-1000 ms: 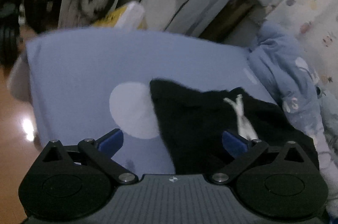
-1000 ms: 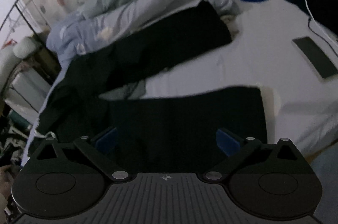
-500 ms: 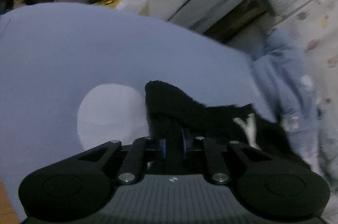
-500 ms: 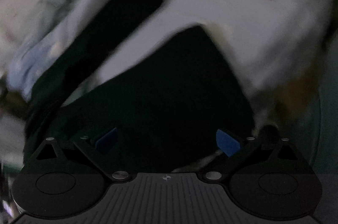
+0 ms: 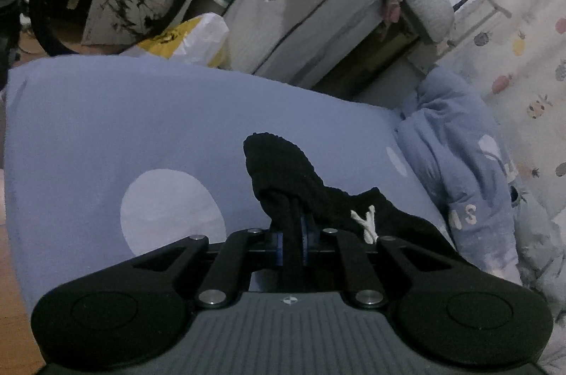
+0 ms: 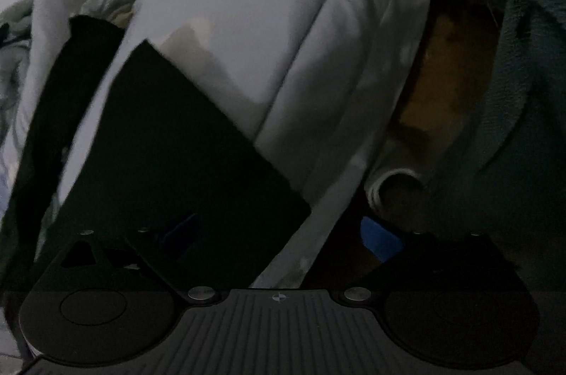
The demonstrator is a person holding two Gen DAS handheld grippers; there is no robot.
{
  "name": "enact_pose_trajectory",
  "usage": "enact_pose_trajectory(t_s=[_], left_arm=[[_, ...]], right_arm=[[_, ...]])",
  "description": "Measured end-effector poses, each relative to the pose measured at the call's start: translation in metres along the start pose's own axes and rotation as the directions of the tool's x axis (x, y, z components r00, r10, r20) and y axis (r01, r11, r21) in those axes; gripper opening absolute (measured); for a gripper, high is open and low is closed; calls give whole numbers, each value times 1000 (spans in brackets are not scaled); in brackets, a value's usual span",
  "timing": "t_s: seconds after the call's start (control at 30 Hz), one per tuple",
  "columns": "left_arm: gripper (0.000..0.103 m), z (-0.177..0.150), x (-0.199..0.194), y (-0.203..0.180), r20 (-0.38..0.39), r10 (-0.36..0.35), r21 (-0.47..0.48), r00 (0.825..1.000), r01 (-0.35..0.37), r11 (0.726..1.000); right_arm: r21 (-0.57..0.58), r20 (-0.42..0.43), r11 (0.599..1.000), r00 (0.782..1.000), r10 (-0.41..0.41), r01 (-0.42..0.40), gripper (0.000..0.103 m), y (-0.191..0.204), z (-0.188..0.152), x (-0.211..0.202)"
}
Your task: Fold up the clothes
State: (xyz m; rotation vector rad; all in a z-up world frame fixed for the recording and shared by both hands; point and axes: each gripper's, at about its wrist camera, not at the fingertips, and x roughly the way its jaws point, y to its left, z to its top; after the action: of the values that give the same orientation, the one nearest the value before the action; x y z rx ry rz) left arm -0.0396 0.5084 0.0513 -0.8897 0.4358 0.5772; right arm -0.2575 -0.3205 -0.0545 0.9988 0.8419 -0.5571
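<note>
Where its ribbed edge bunches up off the blue sheet [image 5: 106,134], the black garment [image 5: 283,169] is pinched in the left gripper [image 5: 292,242], whose jaws have closed almost fully on a fold of the cloth. A white drawstring [image 5: 368,221] lies on the fabric just to the right of the blue pads [image 5: 279,242]. The rest of the garment trails away to the right over the sheet, which bears a pale round spot [image 5: 169,208]. A crumpled blue quilt [image 5: 460,169] lies beside it.

In the right wrist view, a flat black panel of the garment [image 6: 169,155] lies on a white quilt [image 6: 265,32] near the bed's edge. The right gripper [image 6: 279,235] hangs over that corner with its jaws spread wide, gripping nothing.
</note>
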Motion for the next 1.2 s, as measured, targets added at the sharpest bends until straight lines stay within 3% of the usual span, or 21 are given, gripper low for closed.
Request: enact_pose_trajectory(t_s=[0.07,0.2,0.33,0.43,0.57,0.77,1.0,1.2], left_arm=[[11,0,-4,-3,8,13,9,1000,-13,1000],[11,-1,-10,-6,13,36,13,999,-36,999],[11,-2,-15,-3,17,46,6,999,-46,999],[11,-2,-20,-3,20,42,5,999,-42,999],[11,1,-27,-6,24,20,0,1000,-20,1000],[10,5,-42,-9,31,-48,-18,998,48,999],[10,5,-70,2,71,-95,-130,993,104,986],[9,1,-100,10,109,-126,-173,986,144,974]], right_arm=[[17,-2,1000,1000,9,-9,90,-3,2,7],[52,-21,998,999,35,-34,86,-7,0,18],[37,-51,996,996,79,-77,60,-2,1,14],[34,-67,996,995,79,-77,49,3,2,4],[2,-80,994,990,113,-113,21,11,5,-18],[-48,-38,980,981,189,-191,11,22,19,-64],[-16,55,921,919,391,-390,9,33,49,-122],[-36,162,868,854,495,-496,8,45,79,-166]])
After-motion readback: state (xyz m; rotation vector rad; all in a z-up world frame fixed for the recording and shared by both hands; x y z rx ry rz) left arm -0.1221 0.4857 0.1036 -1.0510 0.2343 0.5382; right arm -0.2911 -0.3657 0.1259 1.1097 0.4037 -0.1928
